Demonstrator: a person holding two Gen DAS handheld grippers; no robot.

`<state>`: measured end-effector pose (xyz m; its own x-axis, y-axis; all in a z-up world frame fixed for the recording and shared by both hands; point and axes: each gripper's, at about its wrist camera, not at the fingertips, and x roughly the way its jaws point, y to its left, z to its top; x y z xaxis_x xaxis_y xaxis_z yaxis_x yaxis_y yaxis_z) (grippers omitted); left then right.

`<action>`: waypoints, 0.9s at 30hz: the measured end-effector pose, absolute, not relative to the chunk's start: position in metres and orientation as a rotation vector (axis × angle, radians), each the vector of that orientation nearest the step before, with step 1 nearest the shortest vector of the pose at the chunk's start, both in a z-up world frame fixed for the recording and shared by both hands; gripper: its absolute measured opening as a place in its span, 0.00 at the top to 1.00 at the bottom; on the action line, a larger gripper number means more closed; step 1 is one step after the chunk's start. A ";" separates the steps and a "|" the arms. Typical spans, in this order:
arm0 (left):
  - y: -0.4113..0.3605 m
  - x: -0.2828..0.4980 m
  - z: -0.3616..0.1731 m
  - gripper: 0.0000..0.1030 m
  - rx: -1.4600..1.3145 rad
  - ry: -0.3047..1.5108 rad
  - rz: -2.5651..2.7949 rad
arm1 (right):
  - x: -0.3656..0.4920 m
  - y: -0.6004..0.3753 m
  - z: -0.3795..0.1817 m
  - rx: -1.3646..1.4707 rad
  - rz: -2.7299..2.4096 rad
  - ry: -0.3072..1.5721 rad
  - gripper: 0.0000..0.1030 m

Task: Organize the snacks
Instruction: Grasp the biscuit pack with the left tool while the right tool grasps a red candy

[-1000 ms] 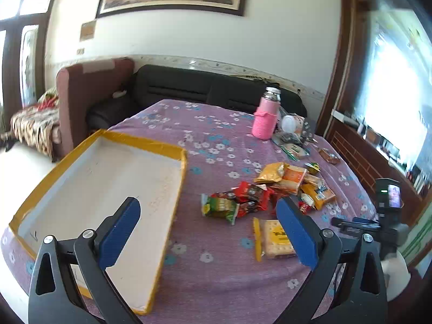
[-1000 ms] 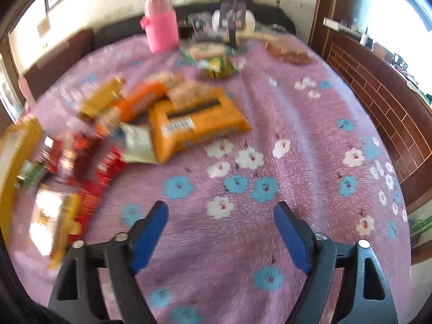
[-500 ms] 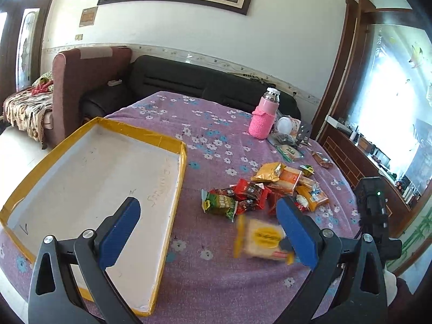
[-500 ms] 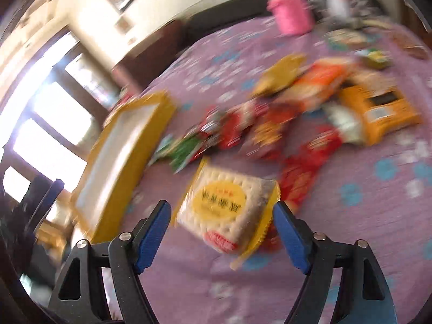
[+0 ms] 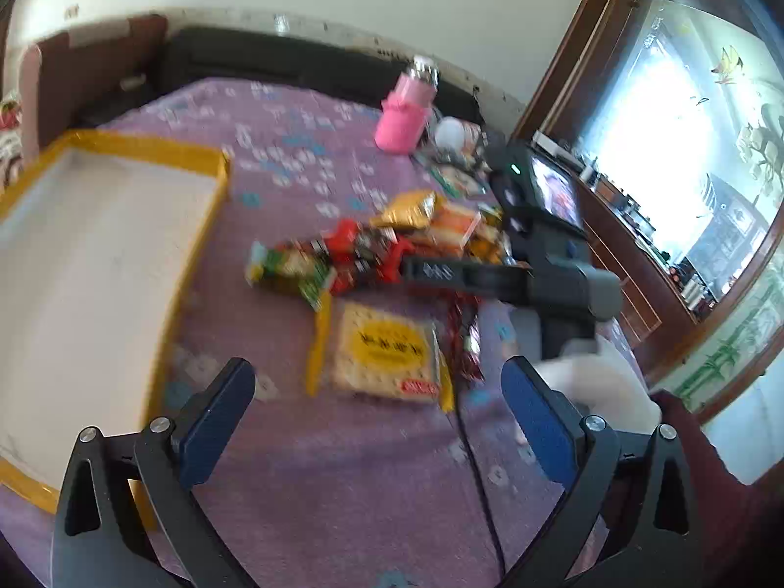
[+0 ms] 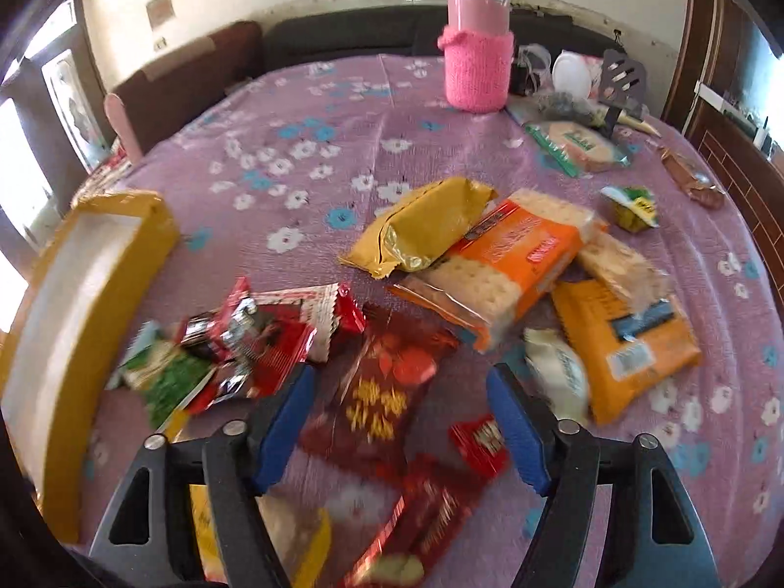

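Note:
A pile of snack packets (image 5: 372, 255) lies on the purple flowered table, right of a shallow white tray with a yellow rim (image 5: 215, 166). A yellow-labelled cracker pack (image 5: 384, 350) lies flat just ahead of my open, empty left gripper (image 5: 377, 402). My right gripper (image 6: 399, 387) is open and empty, low over a dark red packet (image 6: 387, 382); its body shows in the left wrist view (image 5: 490, 274) above the pile. Gold (image 6: 426, 225) and orange cracker packs (image 6: 504, 259) lie beyond. The tray (image 6: 117, 255) is at its left.
A pink-sleeved bottle (image 6: 477, 61) stands at the table's far side with small clutter (image 6: 573, 142) beside it. A sofa (image 5: 294, 68) and armchair stand behind the table. A wooden cabinet (image 5: 632, 264) runs along the right.
The cracker pack, lifted between the right gripper's fingers half a second ago, now lies flat on the table. The right gripper has swung back over the pile. The left gripper has tilted down toward the pack.

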<state>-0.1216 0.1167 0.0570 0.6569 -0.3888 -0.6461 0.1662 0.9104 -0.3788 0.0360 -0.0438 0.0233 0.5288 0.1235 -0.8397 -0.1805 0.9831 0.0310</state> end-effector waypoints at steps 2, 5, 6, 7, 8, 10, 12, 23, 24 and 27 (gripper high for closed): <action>0.114 -0.118 0.046 0.02 -0.343 0.850 -0.334 | 0.041 -0.042 0.017 -0.046 0.183 1.012 0.67; 0.110 -0.110 0.034 0.02 -0.418 0.919 -0.362 | 0.035 -0.052 0.020 -0.005 0.220 0.979 0.69; 0.108 -0.105 0.031 0.02 -0.446 0.941 -0.369 | 0.032 -0.057 0.021 0.018 0.230 0.970 0.69; 0.107 -0.101 0.026 0.02 -0.469 0.963 -0.368 | 0.031 -0.062 0.022 0.043 0.240 0.957 0.69; 0.107 -0.095 0.023 0.02 -0.489 0.984 -0.353 | 0.026 -0.070 0.024 0.084 0.256 0.931 0.69; 0.107 -0.084 0.016 0.02 -0.522 1.009 -0.303 | 0.018 -0.085 0.032 0.139 0.273 0.884 0.69; 0.107 -0.078 0.017 0.02 -0.531 1.000 -0.271 | 0.012 -0.096 0.042 0.176 0.290 0.843 0.69; 0.054 -0.024 0.010 0.02 -0.213 1.017 -0.060 | 0.001 -0.141 0.054 0.297 0.309 0.773 0.69; 0.048 -0.023 0.008 0.01 -0.165 1.022 -0.046 | 0.002 -0.142 0.053 0.300 0.307 0.775 0.69; 0.040 -0.024 0.006 0.01 -0.080 1.023 -0.057 | 0.001 -0.146 0.052 0.308 0.304 0.780 0.69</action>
